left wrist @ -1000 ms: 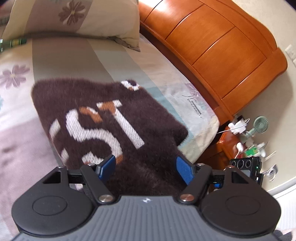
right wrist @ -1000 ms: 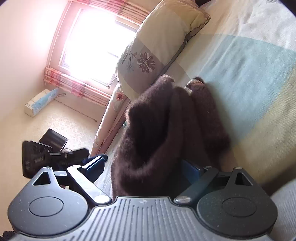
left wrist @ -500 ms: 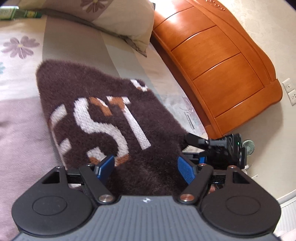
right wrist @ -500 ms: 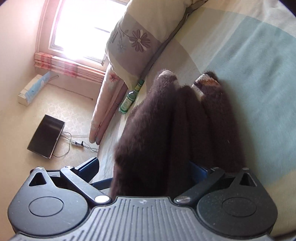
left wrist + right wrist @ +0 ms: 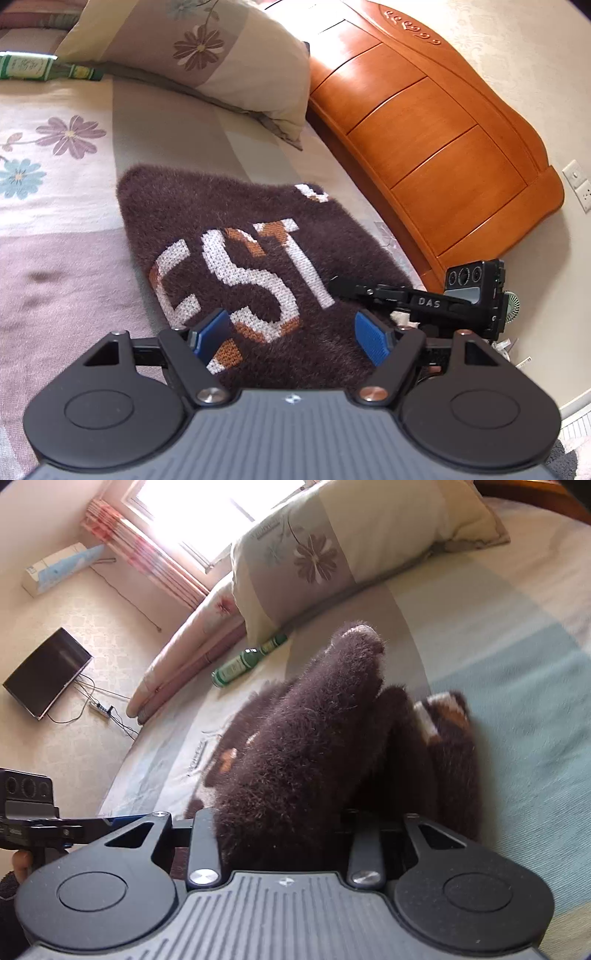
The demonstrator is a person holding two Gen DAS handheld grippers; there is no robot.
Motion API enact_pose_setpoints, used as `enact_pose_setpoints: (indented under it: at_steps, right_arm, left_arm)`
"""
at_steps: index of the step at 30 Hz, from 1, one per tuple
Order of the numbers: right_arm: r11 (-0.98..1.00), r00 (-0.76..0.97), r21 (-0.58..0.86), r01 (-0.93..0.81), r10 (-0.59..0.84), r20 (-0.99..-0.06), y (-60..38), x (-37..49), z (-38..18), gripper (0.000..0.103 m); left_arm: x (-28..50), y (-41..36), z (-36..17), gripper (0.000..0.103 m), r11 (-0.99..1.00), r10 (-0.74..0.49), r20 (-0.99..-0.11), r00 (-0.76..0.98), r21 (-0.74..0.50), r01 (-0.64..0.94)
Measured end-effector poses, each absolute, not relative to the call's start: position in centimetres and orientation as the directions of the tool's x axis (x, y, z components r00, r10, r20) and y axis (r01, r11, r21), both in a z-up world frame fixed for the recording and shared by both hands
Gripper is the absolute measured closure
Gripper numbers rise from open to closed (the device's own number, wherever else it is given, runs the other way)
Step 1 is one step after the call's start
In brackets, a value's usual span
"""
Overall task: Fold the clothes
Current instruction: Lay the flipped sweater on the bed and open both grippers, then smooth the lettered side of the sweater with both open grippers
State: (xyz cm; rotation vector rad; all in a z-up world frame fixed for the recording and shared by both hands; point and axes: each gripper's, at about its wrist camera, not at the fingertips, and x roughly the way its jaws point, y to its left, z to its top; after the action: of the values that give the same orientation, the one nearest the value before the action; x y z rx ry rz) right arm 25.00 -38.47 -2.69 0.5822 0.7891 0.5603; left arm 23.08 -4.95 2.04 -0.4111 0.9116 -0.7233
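A fuzzy dark brown sweater [image 5: 240,229] with white and orange letters lies flat on the bed sheet [image 5: 66,280]. My left gripper [image 5: 291,338] hovers open over its near edge, and its blue pads [image 5: 210,334] hold nothing. My right gripper [image 5: 354,290] shows side-on at the sweater's right edge. In the right wrist view a thick bunched fold of the sweater [image 5: 306,746] rises between the jaws of the right gripper [image 5: 284,823], which is drawn in and shut on it. The fabric hides its pads. My left gripper [image 5: 37,823] shows at the left edge.
A floral pillow [image 5: 207,55] and a green bottle [image 5: 40,68] lie at the head of the bed. The orange wooden headboard [image 5: 424,122] stands to the right. On the floor beside the bed are a black screen [image 5: 48,672] and a power strip [image 5: 101,707].
The right gripper's jaws have drawn in onto the bunched sweater, and it has come in beside the left gripper at the sweater's right edge. The left gripper stays open.
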Motion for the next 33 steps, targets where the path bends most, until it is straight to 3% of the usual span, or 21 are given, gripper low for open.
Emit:
enact_pose_setpoints:
  at_steps: [7,10,14,16,18,21,25,29,31,33]
  right_arm:
    - [0.694,0.567,0.707,-0.139,0.641,-0.517,-42.2,25.3,-5.5,0.064]
    - [0.694,0.57,0.707,-0.138,0.64,-0.516,-42.4,24.9,-5.7,0.059]
    - [0.694,0.573,0.707,-0.137,0.638,-0.515,-42.8,24.3,-6.0,0.049]
    - [0.718,0.591,0.682,-0.137,0.612,-0.526,-43.0,23.6,-5.5,0.045]
    - [0.8,0.65,0.585,-0.13,0.515,-0.559,-43.5,21.9,-3.5,0.025]
    - [0.876,0.734,0.451,-0.168,0.417,-0.536,-43.3,18.9,0.2,0.025]
    - [0.872,0.755,0.37,-0.321,0.471,-0.456,-40.4,16.6,3.9,0.026]
    - [0.856,0.702,0.293,-0.427,0.518,-0.489,-35.7,17.2,2.4,0.028]
    - [0.867,0.689,0.289,-0.406,0.498,-0.527,-36.0,18.2,0.7,0.034]
    - [0.881,0.678,0.295,-0.37,0.473,-0.563,-36.9,19.3,-0.9,0.046]
  left_arm:
    - [22.9,-7.3,2.0,0.028,0.64,-0.768,-0.536,0.35,-0.621,0.453]
    - [23.1,-9.1,1.8,0.028,0.619,-0.784,-0.529,0.326,-0.621,0.481]
    - [24.3,-11.1,1.2,0.028,0.597,-0.799,-0.519,0.303,-0.628,0.499]
    - [25.0,-11.4,-0.1,0.028,0.645,-0.761,-0.571,0.309,-0.608,0.463]
    - [25.3,-10.8,-1.8,0.028,0.656,-0.754,-0.581,0.307,-0.632,0.412]
    - [25.4,-9.6,-2.1,0.028,0.623,-0.782,-0.538,0.314,-0.689,0.371]
    - [25.9,-9.5,0.0,0.028,0.622,-0.782,-0.517,0.349,-0.676,0.394]
    - [27.0,-10.8,1.0,0.028,0.641,-0.768,-0.541,0.344,-0.642,0.422]
    - [27.9,-11.7,0.4,0.028,0.664,-0.747,-0.576,0.331,-0.627,0.407]
    - [28.6,-11.9,-1.2,0.028,0.686,-0.727,-0.609,0.318,-0.616,0.387]
